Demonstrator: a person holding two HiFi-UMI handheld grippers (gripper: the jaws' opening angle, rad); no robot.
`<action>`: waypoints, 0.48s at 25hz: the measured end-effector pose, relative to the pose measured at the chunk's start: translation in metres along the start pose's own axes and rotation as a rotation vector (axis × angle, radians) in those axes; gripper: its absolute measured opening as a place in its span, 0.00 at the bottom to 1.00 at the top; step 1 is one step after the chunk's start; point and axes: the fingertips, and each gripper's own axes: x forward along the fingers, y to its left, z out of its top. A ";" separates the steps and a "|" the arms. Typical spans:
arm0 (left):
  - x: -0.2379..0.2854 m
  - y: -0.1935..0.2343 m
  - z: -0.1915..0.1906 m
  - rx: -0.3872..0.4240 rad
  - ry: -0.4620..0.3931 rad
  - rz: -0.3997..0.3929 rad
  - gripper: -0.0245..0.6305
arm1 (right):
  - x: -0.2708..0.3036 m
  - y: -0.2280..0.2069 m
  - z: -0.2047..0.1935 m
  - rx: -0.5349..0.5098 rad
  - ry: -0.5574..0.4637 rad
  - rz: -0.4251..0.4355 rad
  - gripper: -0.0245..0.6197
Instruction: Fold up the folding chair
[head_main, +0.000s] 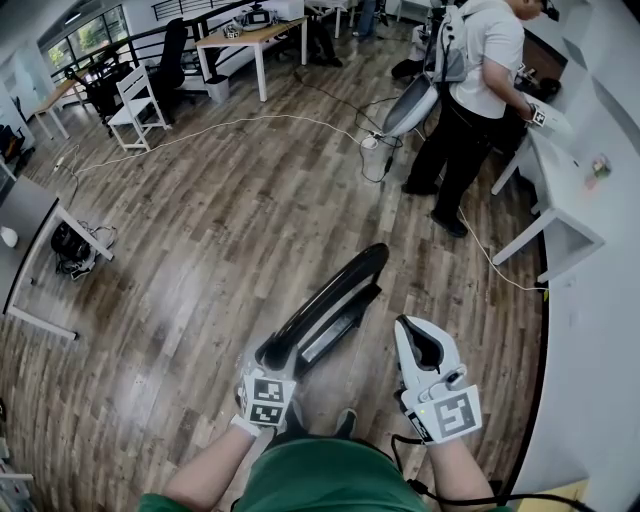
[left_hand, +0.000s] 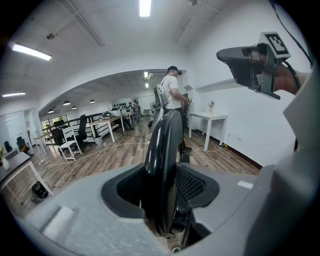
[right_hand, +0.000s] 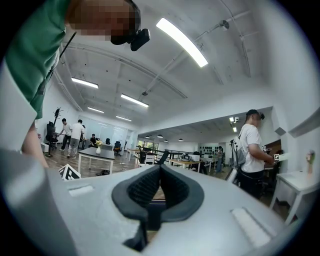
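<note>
The black folding chair (head_main: 335, 300) is folded flat, edge-on above the floor (head_main: 200, 220), slanting toward one o'clock, its near end clamped in the left tool (head_main: 275, 362).

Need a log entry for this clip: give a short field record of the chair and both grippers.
Chair: black folding chair with a curved tube frame, looks folded flat, seen edge-on
Left gripper: fingers closed on the chair's frame
Right gripper: fingers together, empty, apart from the chair
Surface: wooden plank floor
Background: person in a white shirt standing at a white desk
</note>
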 end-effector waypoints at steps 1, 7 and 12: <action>0.000 0.000 -0.001 0.000 0.000 0.001 0.34 | 0.000 0.000 -0.001 0.001 0.000 0.000 0.05; 0.000 0.001 0.000 0.001 -0.007 0.001 0.34 | 0.000 -0.003 -0.002 0.010 0.001 -0.011 0.05; -0.002 0.001 0.001 0.001 -0.005 0.003 0.34 | -0.001 -0.004 -0.002 0.013 0.006 -0.015 0.05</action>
